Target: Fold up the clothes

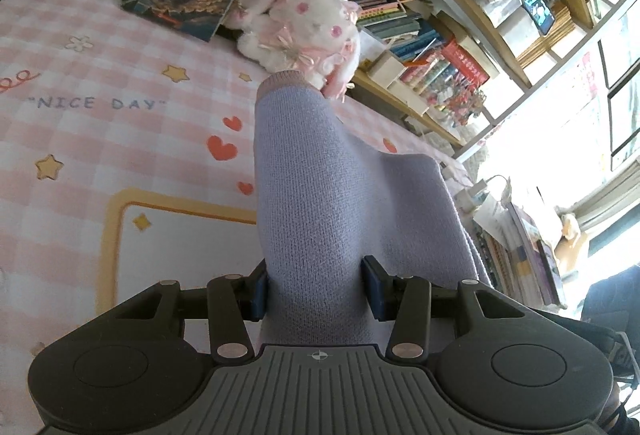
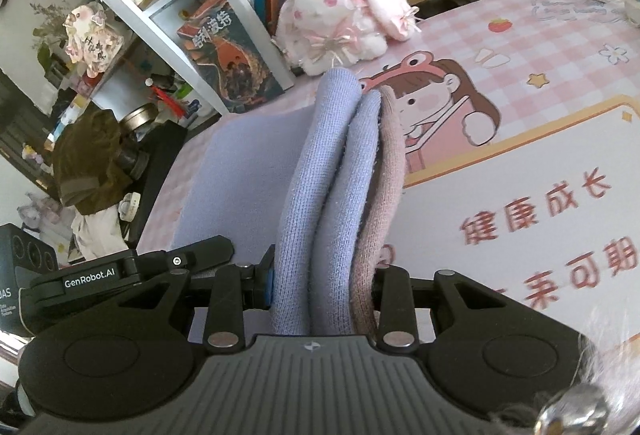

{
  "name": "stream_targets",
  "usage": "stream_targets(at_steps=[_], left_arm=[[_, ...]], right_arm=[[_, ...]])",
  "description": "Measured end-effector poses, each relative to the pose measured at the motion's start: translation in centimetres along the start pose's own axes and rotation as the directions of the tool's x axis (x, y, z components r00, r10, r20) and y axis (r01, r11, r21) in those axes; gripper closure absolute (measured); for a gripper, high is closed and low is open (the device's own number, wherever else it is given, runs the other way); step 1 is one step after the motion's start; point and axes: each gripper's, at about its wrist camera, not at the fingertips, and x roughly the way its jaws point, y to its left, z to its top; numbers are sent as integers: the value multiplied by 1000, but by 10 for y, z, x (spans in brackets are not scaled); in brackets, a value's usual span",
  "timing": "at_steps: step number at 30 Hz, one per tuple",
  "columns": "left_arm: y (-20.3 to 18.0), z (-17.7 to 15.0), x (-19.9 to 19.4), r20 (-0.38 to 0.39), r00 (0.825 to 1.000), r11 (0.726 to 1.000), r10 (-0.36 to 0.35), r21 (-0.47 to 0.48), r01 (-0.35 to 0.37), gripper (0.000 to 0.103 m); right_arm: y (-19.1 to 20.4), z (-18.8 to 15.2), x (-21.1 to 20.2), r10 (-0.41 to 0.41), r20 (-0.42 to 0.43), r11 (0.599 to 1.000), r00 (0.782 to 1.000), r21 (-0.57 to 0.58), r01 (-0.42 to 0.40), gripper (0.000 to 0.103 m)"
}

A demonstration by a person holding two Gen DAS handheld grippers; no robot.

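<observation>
Left gripper point(image 1: 318, 289): black two-finger unit with blue pads point(image 1: 259, 291), seen from its own wrist camera, pointing forward and downward over the mat point(image 1: 80, 139); jaws partly closed and clamped on a thick bunch of the sweater point(image 1: 316, 195), both pads pressing into the knit. Right gripper point(image 2: 322, 285): same build, same downward tilt over the mat; jaws narrower, clamped on several stacked folds of the sweater, a blue pad point(image 2: 267, 285) showing on the left side of the folds, the other pad hidden by the cloth. In the right wrist view the left gripper's body lies just left of the sweater. No hand or sleeve visible.
</observation>
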Motion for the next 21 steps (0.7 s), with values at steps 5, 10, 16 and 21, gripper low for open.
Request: stream_targets(at_steps=[5, 10, 16, 21], left_arm=[[17, 5, -9, -7, 1000, 1000, -11, 4, 11, 58], [30, 8, -15, -4, 1000, 1000, -17, -5, 17, 58], [42, 18, -16, 6, 1000, 1000, -12, -10, 12, 58], [52, 40, -5, 22, 1000, 1000, -8, -15, 9, 58]], right_arm=[[18, -8, 11, -11, 9, 1000, 1000, 8, 11, 73], [31, -11, 20, -19, 7, 1000, 1000, 6, 19, 73], [42, -9, 32, -20, 4, 1000, 1000, -8, 20, 73], [47, 7, 50, -14, 9, 999, 1000, -35, 14, 73]])
